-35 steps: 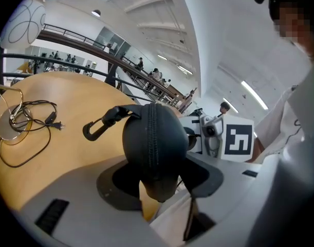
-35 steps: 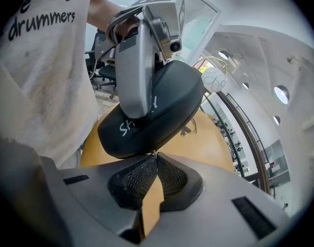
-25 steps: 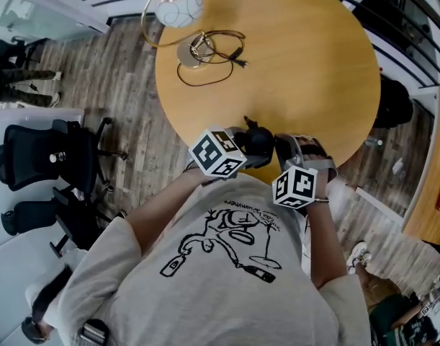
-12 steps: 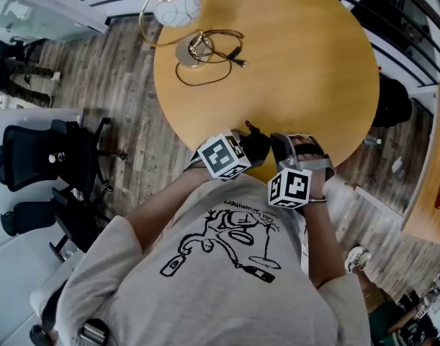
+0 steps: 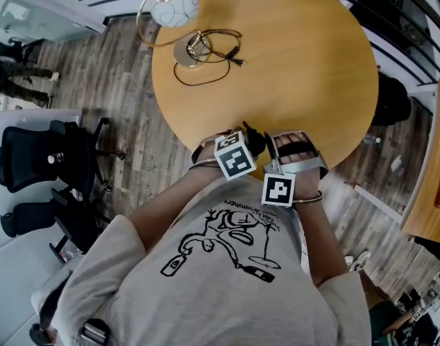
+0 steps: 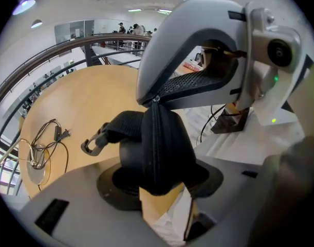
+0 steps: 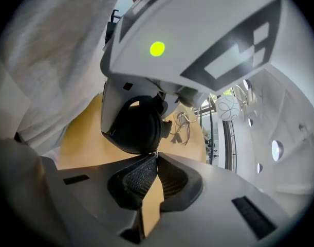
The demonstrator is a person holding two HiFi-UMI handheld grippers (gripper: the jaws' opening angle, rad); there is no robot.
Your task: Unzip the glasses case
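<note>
The black glasses case point(image 6: 157, 148) is held just over the near edge of the round wooden table point(image 5: 299, 56). It sits between the two pads of the left gripper point(image 6: 162, 178), whose jaws stand fairly wide and press on its sides. In the left gripper view the case stands on end. Its long axis runs out from between those pads, away from the camera, and the zipped seam faces the lens and climbs up its middle. A short black strap with a grey clip point(image 6: 93, 144) hangs off the case toward the table's middle. At the far end of the seam, the right gripper point(image 7: 155, 157) has its jaws fully together, tips meeting right on the zip line. The pull itself is too small to make out there. At the table's far-left edge stand a lamp point(image 5: 173, 7) with a round white shade and its coiled dark cable point(image 5: 205, 58). Around the table the floor point(image 5: 126, 85) is grey-brown planking. Black office chairs point(image 5: 39, 164) stand well to the left of the table, and dark railings curve behind it. Each gripper's cube bears black-and-white square markers. The person's grey T-shirt point(image 5: 227, 265) carries a black line drawing with lettering too small to read.
</note>
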